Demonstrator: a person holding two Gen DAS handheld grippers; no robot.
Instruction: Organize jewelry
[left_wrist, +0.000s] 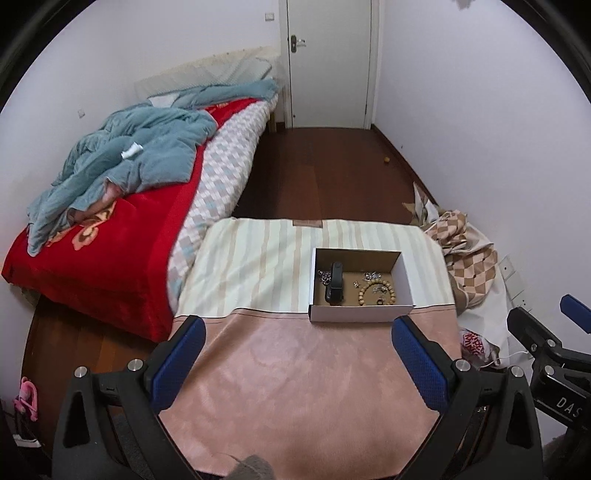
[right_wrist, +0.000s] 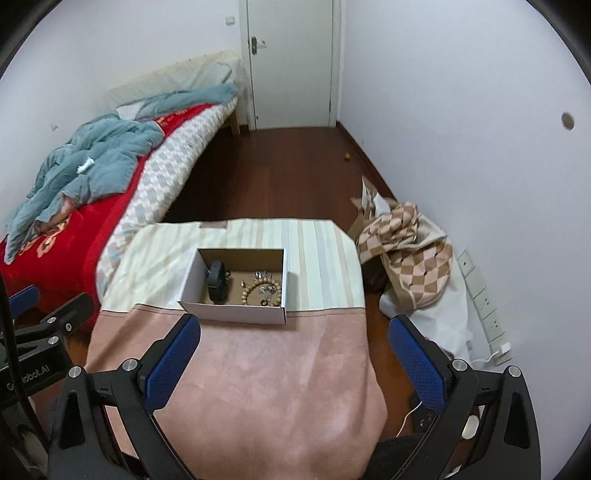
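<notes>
A white cardboard box (left_wrist: 354, 314) (right_wrist: 236, 313) sits on the cloth-covered table. Inside lie a black watch (left_wrist: 334, 282) (right_wrist: 217, 282), a wooden bead bracelet (left_wrist: 375, 293) (right_wrist: 263, 291), a silver chain (left_wrist: 324, 276) and small silver pieces (left_wrist: 373, 276) (right_wrist: 263, 275). My left gripper (left_wrist: 299, 332) is open and empty, held above the pink cloth in front of the box. My right gripper (right_wrist: 293, 328) is open and empty, just in front of the box's right end. The right gripper also shows at the right edge of the left wrist view (left_wrist: 546, 332).
The table has a pink cloth (left_wrist: 295, 387) in front and a striped cloth (left_wrist: 258, 258) behind. A bed with a red cover (left_wrist: 122, 251) and a blue blanket stands at the left. A checked fabric pile (right_wrist: 406, 247) lies on the floor at the right. A closed door (left_wrist: 328, 62) is at the back.
</notes>
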